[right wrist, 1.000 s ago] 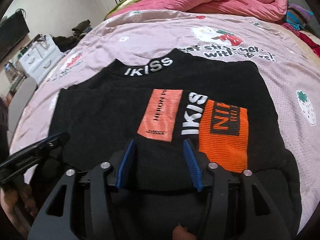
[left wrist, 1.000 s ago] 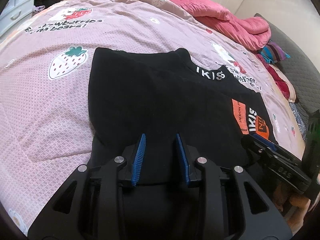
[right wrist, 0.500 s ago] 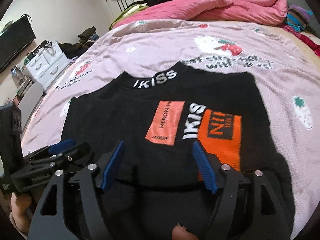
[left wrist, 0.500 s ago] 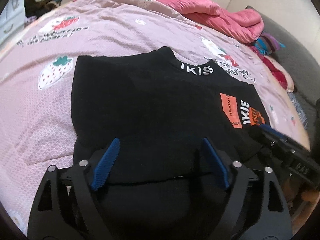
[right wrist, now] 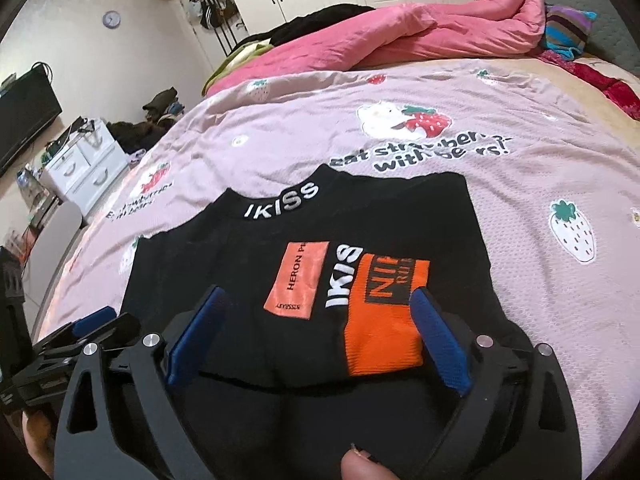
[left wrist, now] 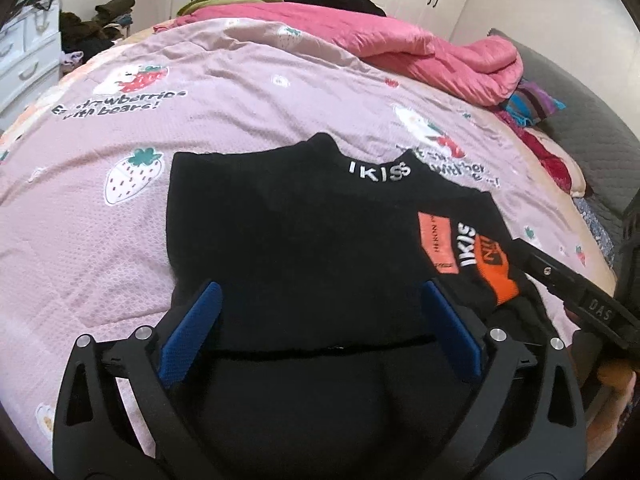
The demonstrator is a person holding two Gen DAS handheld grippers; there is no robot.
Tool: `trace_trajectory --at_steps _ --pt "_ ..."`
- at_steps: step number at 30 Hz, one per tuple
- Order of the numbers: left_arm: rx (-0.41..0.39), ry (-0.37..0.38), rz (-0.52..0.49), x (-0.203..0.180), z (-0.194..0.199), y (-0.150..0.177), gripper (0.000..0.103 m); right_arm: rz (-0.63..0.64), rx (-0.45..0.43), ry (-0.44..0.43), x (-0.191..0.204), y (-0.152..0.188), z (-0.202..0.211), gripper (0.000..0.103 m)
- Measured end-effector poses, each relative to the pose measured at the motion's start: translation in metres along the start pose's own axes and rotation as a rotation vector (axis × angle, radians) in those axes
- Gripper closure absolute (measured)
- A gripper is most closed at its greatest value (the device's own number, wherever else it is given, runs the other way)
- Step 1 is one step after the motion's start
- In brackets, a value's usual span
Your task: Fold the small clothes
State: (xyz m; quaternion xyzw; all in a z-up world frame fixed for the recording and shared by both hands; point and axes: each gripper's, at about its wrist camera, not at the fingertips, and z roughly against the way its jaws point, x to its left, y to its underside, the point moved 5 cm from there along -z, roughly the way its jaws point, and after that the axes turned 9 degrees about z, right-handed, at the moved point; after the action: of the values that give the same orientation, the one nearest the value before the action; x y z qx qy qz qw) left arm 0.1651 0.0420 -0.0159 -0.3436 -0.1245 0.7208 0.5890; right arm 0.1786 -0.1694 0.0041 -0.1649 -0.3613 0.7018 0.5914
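A small black top (left wrist: 304, 240) with a white IKISS collar and orange patches (right wrist: 384, 320) lies on the pink bedspread, its lower half folded up over the front. My left gripper (left wrist: 320, 312) is wide open and empty above the folded edge on the top's left side. My right gripper (right wrist: 318, 320) is wide open and empty over the orange patches. Each gripper also shows at the edge of the other's view: the right one in the left wrist view (left wrist: 576, 296), the left one in the right wrist view (right wrist: 80, 332).
The pink strawberry-print bedspread (left wrist: 248, 92) surrounds the top. A bunched pink quilt (right wrist: 420, 36) and other clothes lie at the bed's far end. White drawers (right wrist: 84, 168) and a dark screen (right wrist: 24, 116) stand beyond the left edge.
Both grippers opened from nearly shut to wide open, let go of the folded fabric, and drew back and up from the top.
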Motion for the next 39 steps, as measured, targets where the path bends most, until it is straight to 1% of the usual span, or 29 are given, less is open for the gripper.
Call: trace_trajectory --at_steps 3,6,10,14,15,17,19,25,31,36,39 --pt "-0.016 0.009 0.009 0.000 0.006 -0.003 0.009 -0.007 -0.016 -0.003 -0.001 -0.002 0.002 0.007" --pt "-0.047 -0.014 0.012 0.001 0.012 -0.006 0.009 -0.007 -0.030 -0.006 0.000 -0.004 0.005 0.005" --pt "-0.091 -0.038 0.013 0.003 0.020 -0.012 0.009 -0.001 -0.054 -0.004 0.003 -0.006 0.010 0.005" --pt "-0.145 -0.085 -0.005 0.006 0.028 -0.017 0.009 0.012 -0.076 -0.002 0.005 -0.009 0.015 0.005" --pt "-0.159 -0.115 -0.008 0.008 0.031 -0.018 0.009 0.012 -0.083 -0.001 0.006 -0.009 0.017 0.005" --pt "-0.170 -0.161 -0.013 0.010 0.032 -0.021 0.009 0.014 -0.093 -0.003 0.007 -0.011 0.020 0.005" --pt "-0.171 -0.182 -0.017 0.013 0.033 -0.021 0.009 0.019 -0.099 -0.002 0.007 -0.012 0.023 0.005" --pt "-0.152 -0.153 0.009 0.023 0.038 -0.018 0.009 0.036 -0.124 0.003 0.009 -0.015 0.033 0.005" --pt "-0.158 -0.174 0.031 0.040 0.051 -0.015 0.009 0.072 -0.140 0.017 0.010 -0.014 0.046 0.005" --pt "-0.169 -0.162 0.066 0.053 0.066 -0.013 0.009 0.083 -0.149 0.023 0.009 -0.010 0.056 0.005" --pt "-0.171 -0.174 0.065 0.057 0.071 -0.009 0.009 0.089 -0.152 0.032 0.006 -0.007 0.062 0.005"
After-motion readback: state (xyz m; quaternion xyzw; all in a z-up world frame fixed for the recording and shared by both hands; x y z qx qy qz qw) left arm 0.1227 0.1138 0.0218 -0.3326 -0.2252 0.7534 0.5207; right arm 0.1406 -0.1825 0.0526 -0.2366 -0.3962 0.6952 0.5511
